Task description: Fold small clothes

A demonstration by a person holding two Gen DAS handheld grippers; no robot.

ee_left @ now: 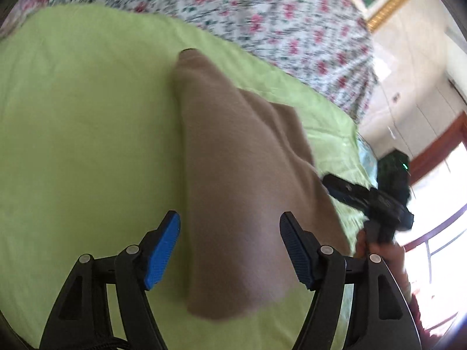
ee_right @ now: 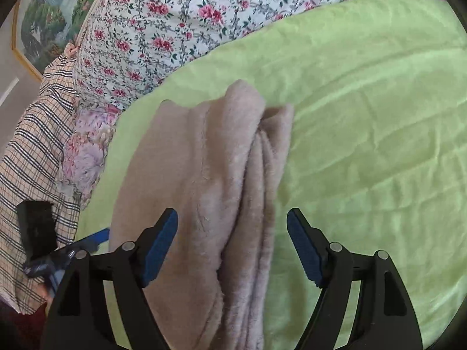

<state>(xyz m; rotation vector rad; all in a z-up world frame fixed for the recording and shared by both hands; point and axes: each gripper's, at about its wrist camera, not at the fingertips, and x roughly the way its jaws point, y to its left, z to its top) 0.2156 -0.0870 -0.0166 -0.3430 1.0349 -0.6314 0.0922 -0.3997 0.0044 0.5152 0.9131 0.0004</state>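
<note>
A fuzzy beige garment (ee_left: pixel 233 160) lies folded in a long strip on the green sheet (ee_left: pixel 73 116). My left gripper (ee_left: pixel 230 218) is open over its near end, blue pads on either side of the cloth and not pressing it. In the right wrist view the same garment (ee_right: pixel 189 175) shows several stacked layers along its right edge. My right gripper (ee_right: pixel 232 214) is open above it, pads clear of the fabric. A hand (ee_left: pixel 376 248) holds the right gripper's black body (ee_left: pixel 379 201) just beyond the garment's right side.
A floral quilt (ee_right: pixel 175 23) bunches along the far edge of the green sheet (ee_right: pixel 364 116). Plaid fabric (ee_right: pixel 32 151) lies at the left, with the blurred other gripper body (ee_right: pixel 36 227) in front of it. A framed picture (ee_right: pixel 43 20) hangs behind. A bright window (ee_left: pixel 437 204) is at the right.
</note>
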